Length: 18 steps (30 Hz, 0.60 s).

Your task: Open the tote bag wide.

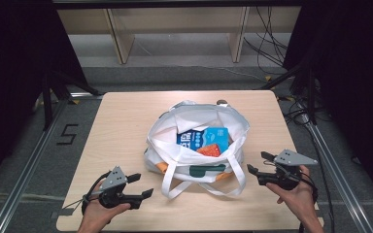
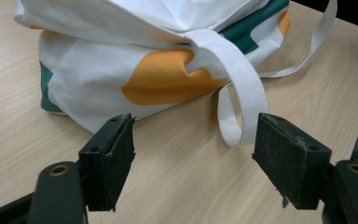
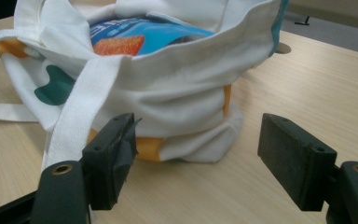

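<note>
A white tote bag (image 1: pixel 184 158) with orange and green patches stands open in the middle of the wooden table (image 1: pixel 121 126). Inside it lies a blue packet (image 1: pixel 209 137) with an orange picture, which also peeks over the bag's rim in the right gripper view (image 3: pixel 140 35). The bag's handles (image 1: pixel 172 182) hang over its near side onto the table. My left gripper (image 1: pixel 144 185) is near the bag's front left corner, open and empty; its jaws frame the bag's wall (image 2: pixel 98 70) and a strap loop (image 2: pixel 242 88). At the bag's right, my right gripper (image 1: pixel 256 161) is open, facing the bag's side (image 3: pixel 182 93).
Wooden shelf legs (image 1: pixel 119 39) stand on the floor beyond the table. Cables (image 1: pixel 267 43) trail at the back right. Metal rails (image 1: pixel 29 160) run along both sides of the table. Bare tabletop lies to the bag's left and right.
</note>
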Available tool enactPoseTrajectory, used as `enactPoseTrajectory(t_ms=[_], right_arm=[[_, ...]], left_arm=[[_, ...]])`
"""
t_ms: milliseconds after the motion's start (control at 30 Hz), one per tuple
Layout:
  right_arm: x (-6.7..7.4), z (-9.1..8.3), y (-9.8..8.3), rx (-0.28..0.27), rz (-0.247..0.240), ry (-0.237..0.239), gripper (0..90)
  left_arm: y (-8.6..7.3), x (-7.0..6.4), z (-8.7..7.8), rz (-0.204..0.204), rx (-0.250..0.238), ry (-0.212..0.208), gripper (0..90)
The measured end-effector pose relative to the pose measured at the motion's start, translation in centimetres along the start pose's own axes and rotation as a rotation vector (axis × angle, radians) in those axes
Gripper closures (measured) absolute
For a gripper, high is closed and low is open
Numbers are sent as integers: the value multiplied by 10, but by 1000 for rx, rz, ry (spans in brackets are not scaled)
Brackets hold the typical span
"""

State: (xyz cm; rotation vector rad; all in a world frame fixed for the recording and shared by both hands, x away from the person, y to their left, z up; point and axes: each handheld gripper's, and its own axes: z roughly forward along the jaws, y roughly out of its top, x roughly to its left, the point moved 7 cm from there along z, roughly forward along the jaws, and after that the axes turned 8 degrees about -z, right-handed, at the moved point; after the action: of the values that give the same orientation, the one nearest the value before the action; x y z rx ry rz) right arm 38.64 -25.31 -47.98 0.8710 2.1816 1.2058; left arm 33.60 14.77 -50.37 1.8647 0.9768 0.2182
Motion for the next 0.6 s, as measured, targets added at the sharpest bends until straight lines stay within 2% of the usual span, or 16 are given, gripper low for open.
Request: enactPoseTrajectory(t_ms=[33, 200, 300, 333, 367, 400, 500, 533, 600], right_arm=[[3, 0, -2, 5, 16, 0, 287], [6, 1, -10, 1, -8, 2, 280], [9, 1, -14, 15, 5, 1, 280], [9, 2, -16, 12, -7, 8, 279], [9, 2, -18, 20, -16, 1, 275], [13, 2, -21, 42, 3, 10, 270], [16, 1, -26, 59, -4, 20, 270], [14, 2, -26, 39, -28, 7, 270], [17, 0, -28, 50, -21, 8, 269]], left_arm=[[-2, 1, 0, 8, 6, 5, 275], [-9, 2, 1, -5, 1, 7, 268], [-13, 4, 0, 2, 4, 12, 265], [-14, 5, -1, 16, 7, 14, 264], [-14, 4, 0, 11, -3, 11, 264], [-16, 3, 0, -9, -3, 14, 264], [-18, 5, -1, 8, 8, 18, 263], [-19, 4, 0, -4, 5, 21, 263], [-22, 3, 1, -1, 14, 23, 263]])
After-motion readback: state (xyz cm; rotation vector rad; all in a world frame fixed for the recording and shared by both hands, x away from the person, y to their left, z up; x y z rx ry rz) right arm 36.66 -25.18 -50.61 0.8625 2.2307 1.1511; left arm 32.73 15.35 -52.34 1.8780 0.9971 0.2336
